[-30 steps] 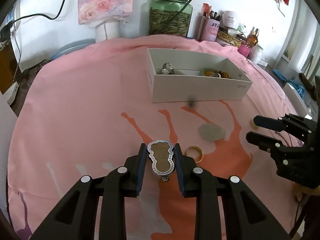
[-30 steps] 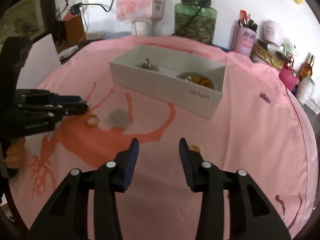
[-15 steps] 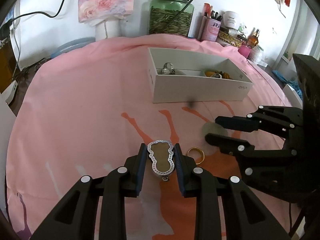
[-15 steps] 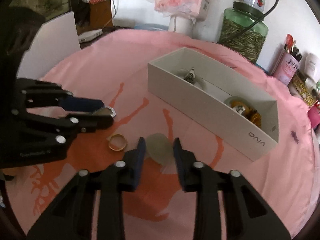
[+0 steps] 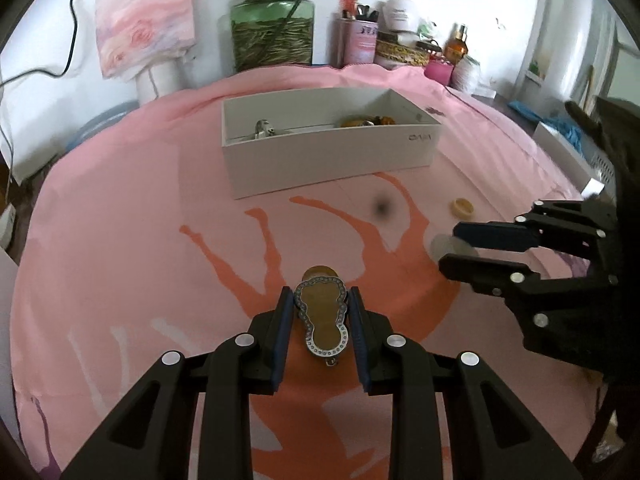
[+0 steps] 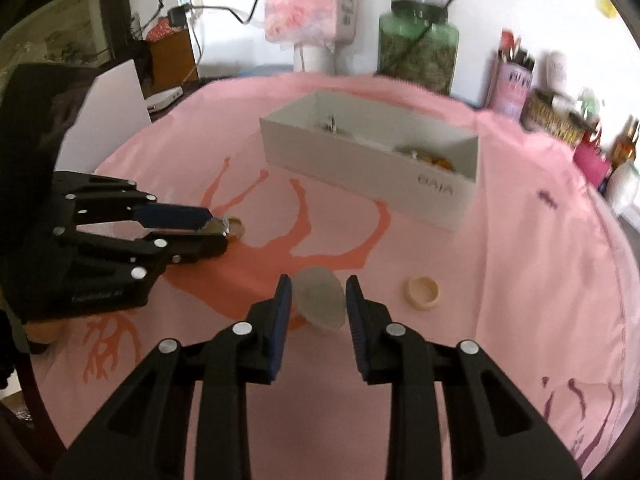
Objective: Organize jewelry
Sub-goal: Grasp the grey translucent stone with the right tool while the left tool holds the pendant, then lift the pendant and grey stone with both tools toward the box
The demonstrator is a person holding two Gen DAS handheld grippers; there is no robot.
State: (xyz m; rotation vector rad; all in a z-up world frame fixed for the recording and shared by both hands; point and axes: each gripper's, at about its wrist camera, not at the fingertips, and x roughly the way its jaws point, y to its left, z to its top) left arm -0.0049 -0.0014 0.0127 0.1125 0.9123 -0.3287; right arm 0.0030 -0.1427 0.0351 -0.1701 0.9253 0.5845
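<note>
Left wrist view: left gripper (image 5: 320,312) clamping a gourd-shaped pendant (image 5: 322,322) with a beaded rim, held above the pink cloth (image 5: 120,220). Gold ring (image 5: 319,271) lying on the cloth just beyond the pendant's far end, partly hidden by it. White box (image 5: 332,168) sitting well ahead, holding a silver piece (image 5: 264,128) on its left side and amber pieces (image 5: 368,121) on its right. Right gripper (image 5: 450,246) reaching in from the right, fingers bracketing a pale grey disc (image 5: 440,245). Compared with half a second earlier, ring now sitting dead ahead rather than off to the right, box looking lower and flatter.

Right wrist view: right gripper (image 6: 314,300) standing apart around the pale grey disc (image 6: 320,298), not yet pinching it as far as can be told. Cream ring (image 6: 422,292) lying just to the right. Compared with half a second earlier, disc now lying deep between the fingers and box farther off.

Risks, judging from here: closing on a thin, flat disc likely skidding it across the cloth or catching fabric; pendant, gripped only by its edges, possibly twisting loose in transit; both grippers working close together, risking a knock.
</note>
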